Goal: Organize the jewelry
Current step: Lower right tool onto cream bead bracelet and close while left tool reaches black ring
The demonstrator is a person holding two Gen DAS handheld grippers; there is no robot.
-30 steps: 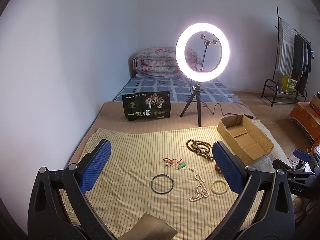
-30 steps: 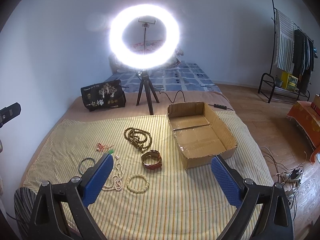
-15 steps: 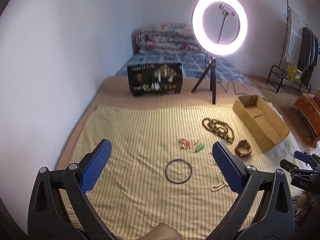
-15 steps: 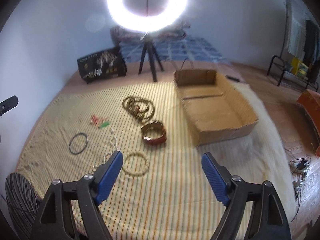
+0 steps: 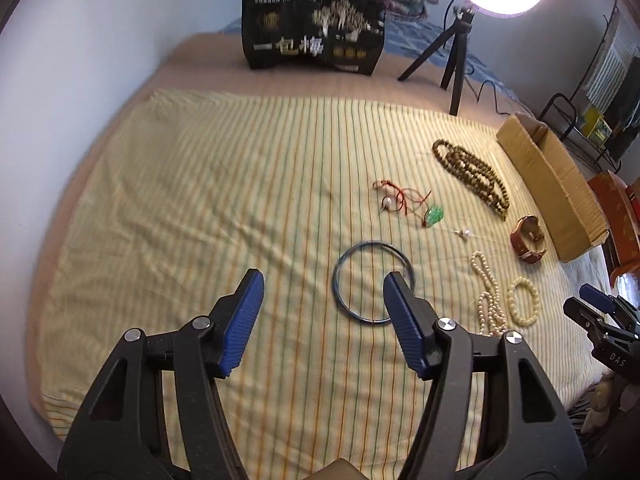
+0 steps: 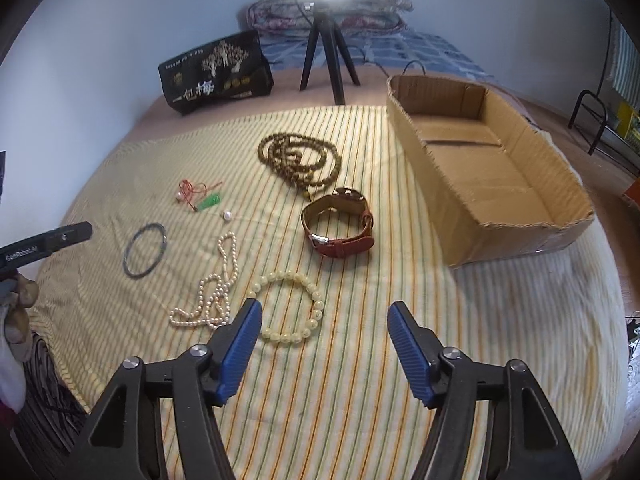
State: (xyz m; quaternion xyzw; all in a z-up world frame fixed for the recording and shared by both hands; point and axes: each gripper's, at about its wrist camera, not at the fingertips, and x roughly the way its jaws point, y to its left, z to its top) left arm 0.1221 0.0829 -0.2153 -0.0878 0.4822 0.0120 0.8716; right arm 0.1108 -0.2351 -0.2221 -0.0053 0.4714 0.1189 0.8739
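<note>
Jewelry lies on a striped cloth [image 6: 360, 360]. A dark bangle [image 5: 340, 284] lies just ahead of my open left gripper [image 5: 322, 280], whose right finger overlaps it in view. My open right gripper [image 6: 324, 312] hovers near a pale bead bracelet [image 6: 316, 304], next to a pearl necklace [image 6: 218, 288]. A brown leather watch [image 6: 340, 228], brown prayer beads [image 6: 300, 160], a red cord with green pendant [image 6: 200, 196] and a loose pearl [image 6: 227, 216] lie farther off. An empty cardboard box [image 6: 480, 168] stands to the right.
A black printed bag [image 6: 216, 76] and a ring light tripod [image 6: 324, 64] stand at the back of the bed. A wall [image 5: 80, 60] runs along the left. A clothes rack [image 5: 600, 92] stands at far right. The other gripper [image 5: 604, 320] shows at the left view's right edge.
Both grippers have moved forward and down toward the cloth. The left one now hovers at the bangle, the right one at the bead bracelet. Both jaws stand narrower than a second ago.
</note>
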